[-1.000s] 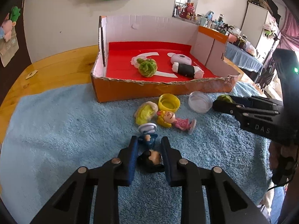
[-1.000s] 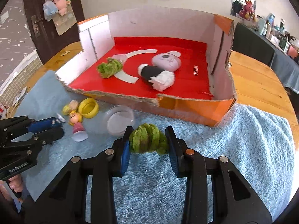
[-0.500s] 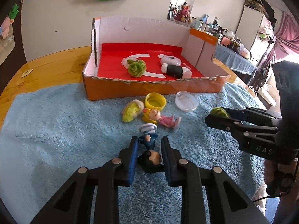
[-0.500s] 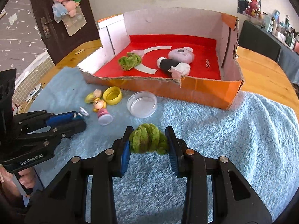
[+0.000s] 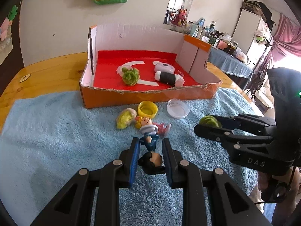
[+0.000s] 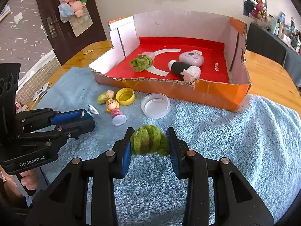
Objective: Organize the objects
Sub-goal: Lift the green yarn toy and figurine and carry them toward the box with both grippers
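My left gripper [image 5: 150,141] is shut on a small figurine [image 5: 150,150] with dark hair, a blue body and a white base, just above the blue towel [image 5: 56,131]. To its right, my right gripper [image 6: 150,133] is shut on a green fuzzy bundle [image 6: 148,141], also over the towel. Beyond both stands the orange cardboard box [image 6: 216,92] with a red floor. It holds another green bundle [image 6: 142,63], a black roll with white ends [image 6: 180,68] and a lilac mouse-shaped case [image 6: 191,56].
In front of the box, on the towel, lie a yellow cap [image 5: 147,109], a clear dish [image 5: 177,108], a yellow-green plush [image 5: 125,117] and a doll in pink [image 6: 112,107]. The wooden table [image 5: 47,75] extends past the towel. A person's hand [image 6: 28,182] holds the left gripper.
The right gripper has drawn back from the box toward the near side, still holding the green bundle. The left gripper kept its grip on the figurine and barely shifted.
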A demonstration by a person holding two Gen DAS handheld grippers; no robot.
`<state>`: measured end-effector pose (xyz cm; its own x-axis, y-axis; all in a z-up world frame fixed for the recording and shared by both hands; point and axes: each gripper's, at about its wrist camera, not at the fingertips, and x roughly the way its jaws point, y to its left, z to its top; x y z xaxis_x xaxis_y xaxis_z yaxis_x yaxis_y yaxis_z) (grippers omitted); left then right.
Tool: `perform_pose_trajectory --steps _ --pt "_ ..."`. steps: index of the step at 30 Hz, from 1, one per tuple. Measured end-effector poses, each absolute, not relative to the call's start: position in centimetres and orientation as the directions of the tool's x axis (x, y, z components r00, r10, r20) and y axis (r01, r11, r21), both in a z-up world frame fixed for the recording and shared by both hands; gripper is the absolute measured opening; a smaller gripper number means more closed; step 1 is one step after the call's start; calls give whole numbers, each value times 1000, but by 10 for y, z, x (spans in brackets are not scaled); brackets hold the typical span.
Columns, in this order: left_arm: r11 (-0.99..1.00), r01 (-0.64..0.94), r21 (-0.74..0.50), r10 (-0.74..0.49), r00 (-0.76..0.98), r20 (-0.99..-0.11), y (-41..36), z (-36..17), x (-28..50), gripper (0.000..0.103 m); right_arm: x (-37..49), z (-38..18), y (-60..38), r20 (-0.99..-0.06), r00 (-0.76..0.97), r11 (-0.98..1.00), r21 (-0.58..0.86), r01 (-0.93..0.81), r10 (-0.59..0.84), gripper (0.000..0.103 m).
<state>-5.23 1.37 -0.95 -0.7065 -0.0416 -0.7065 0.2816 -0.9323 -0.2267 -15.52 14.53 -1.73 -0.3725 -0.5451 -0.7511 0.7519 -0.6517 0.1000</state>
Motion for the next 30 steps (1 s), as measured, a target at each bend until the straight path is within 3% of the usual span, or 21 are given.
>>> perform_pose_trajectory --steps 30 --pt "-934 260 -244 -40 -758 -651 0 24 -72 26 -157 2 131 -723 -377 -619 88 781 -579 34"
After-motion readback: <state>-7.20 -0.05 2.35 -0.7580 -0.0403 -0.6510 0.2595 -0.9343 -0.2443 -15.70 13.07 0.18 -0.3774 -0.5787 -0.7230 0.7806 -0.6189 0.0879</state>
